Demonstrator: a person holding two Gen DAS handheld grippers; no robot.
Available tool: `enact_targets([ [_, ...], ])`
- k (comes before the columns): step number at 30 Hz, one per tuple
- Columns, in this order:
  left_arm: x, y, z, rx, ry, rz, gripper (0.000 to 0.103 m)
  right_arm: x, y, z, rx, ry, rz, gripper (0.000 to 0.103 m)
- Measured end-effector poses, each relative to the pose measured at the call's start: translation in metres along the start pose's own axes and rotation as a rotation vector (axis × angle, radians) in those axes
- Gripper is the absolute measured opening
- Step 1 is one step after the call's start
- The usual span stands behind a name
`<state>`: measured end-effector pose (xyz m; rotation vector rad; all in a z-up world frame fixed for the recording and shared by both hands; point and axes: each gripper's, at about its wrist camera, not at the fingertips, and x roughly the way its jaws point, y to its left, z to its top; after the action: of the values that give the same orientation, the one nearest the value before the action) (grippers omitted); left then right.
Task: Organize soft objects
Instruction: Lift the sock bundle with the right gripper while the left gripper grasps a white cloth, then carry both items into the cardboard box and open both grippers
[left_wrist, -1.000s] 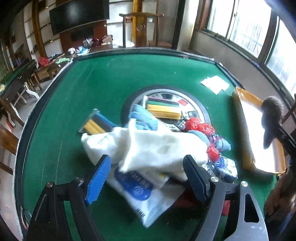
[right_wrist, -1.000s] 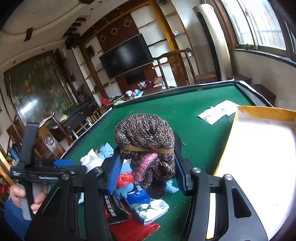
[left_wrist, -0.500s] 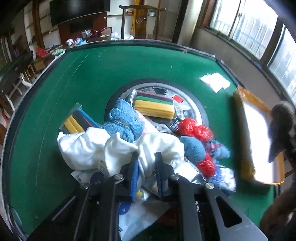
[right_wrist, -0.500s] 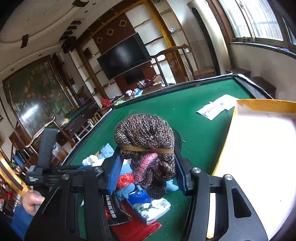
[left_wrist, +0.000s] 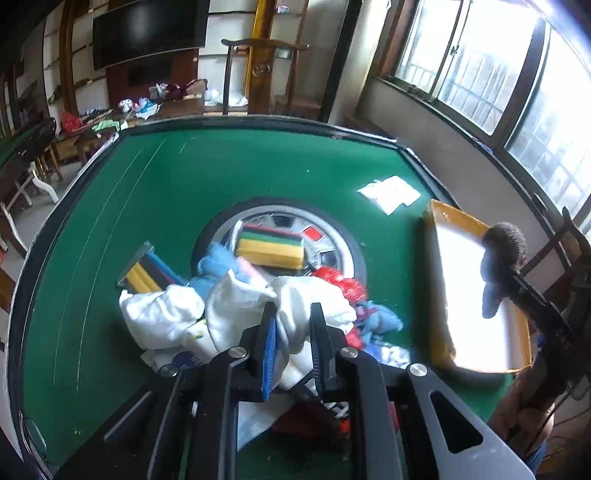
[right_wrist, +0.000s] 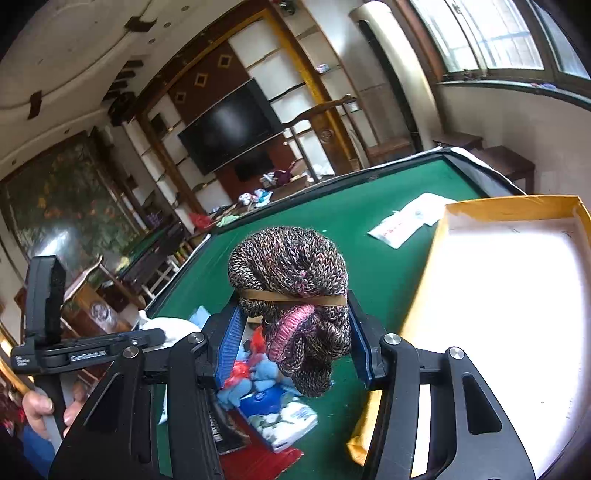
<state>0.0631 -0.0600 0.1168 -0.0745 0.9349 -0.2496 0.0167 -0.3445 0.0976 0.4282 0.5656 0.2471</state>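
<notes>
My left gripper (left_wrist: 291, 314) is shut on a fold of the white cloth (left_wrist: 236, 310), which lies bunched over the pile on the green table (left_wrist: 184, 177). My right gripper (right_wrist: 291, 314) is shut on a rolled brown-and-pink knitted bundle (right_wrist: 291, 273) bound with a tan band; it hangs above the table just left of the yellow-rimmed tray (right_wrist: 517, 206). That bundle (left_wrist: 498, 254) also shows in the left wrist view, over the tray (left_wrist: 458, 221). Under the cloth lie a blue towel (left_wrist: 214, 262), red mesh (left_wrist: 347, 284) and blue soft pieces (left_wrist: 384, 321).
A striped sponge stack (left_wrist: 269, 247) rests on the round centre plate (left_wrist: 332, 232), and a packet of coloured sponges (left_wrist: 147, 269) lies left of the pile. A tissue pack (right_wrist: 288, 417) and red wrapper (right_wrist: 262, 461) lie near the front. White paper (left_wrist: 389, 190) lies far right.
My left gripper closed on the white cloth and lifted it a little. The right gripper, still holding the knitted bundle, drifted toward the tray and rolled slightly.
</notes>
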Motion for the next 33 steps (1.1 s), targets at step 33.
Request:
enact_targets([
  [33,0.190,-0.261,0.075,0.174,0.159,-0.294,0.015,0.026,-0.211,0.046,0.513,0.136,-0.401,0.053],
])
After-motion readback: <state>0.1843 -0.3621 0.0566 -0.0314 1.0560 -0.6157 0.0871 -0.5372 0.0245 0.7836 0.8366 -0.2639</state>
